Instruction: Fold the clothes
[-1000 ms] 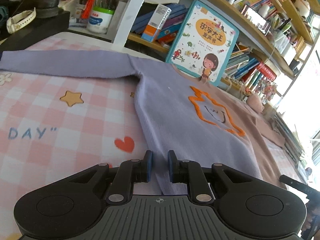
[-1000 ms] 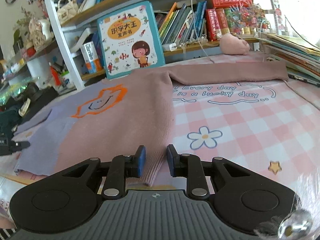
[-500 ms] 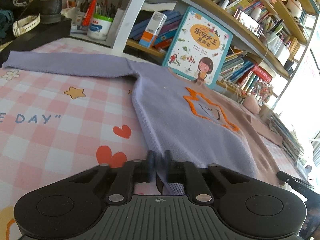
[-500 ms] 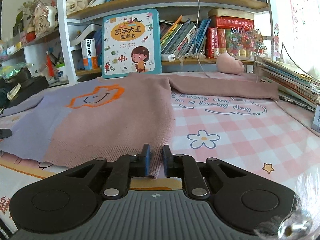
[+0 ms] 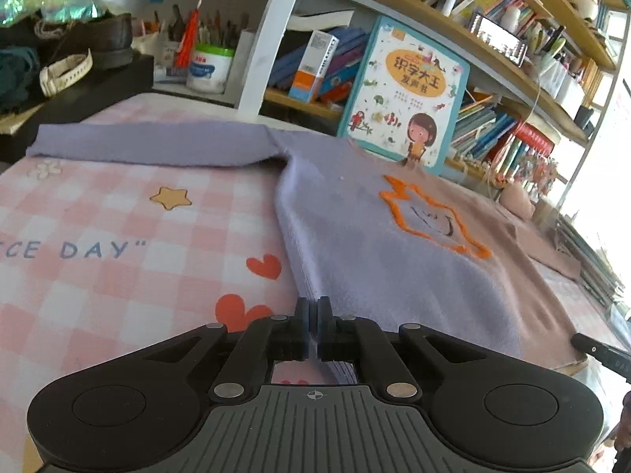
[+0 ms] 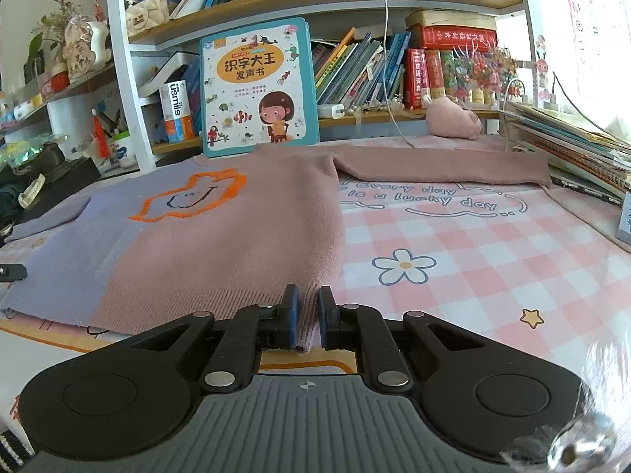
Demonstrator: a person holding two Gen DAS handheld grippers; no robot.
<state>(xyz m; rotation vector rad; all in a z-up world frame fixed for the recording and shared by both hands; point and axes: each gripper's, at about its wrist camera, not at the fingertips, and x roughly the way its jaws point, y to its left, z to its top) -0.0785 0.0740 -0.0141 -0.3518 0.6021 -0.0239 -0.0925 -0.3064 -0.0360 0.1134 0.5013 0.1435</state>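
A lilac and dusty-pink sweater (image 5: 374, 252) with an orange star outline lies flat, front up, on a pink checked cloth, sleeves spread out to both sides. My left gripper (image 5: 314, 327) is shut on the lilac bottom hem corner. In the right wrist view the sweater (image 6: 244, 244) shows its pink half, and my right gripper (image 6: 307, 317) is shut on the pink bottom hem corner. The hem edge is slightly raised at both grippers.
A children's book (image 6: 256, 86) leans on the bookshelf behind the sweater's collar. A pink plush (image 6: 453, 122) and stacked books (image 6: 572, 146) lie at the right. A black box (image 5: 79, 94) with a shoe stands at the far left.
Both grippers closed from open onto the sweater's bottom hem corners. Both views now look along the table from a lower angle.
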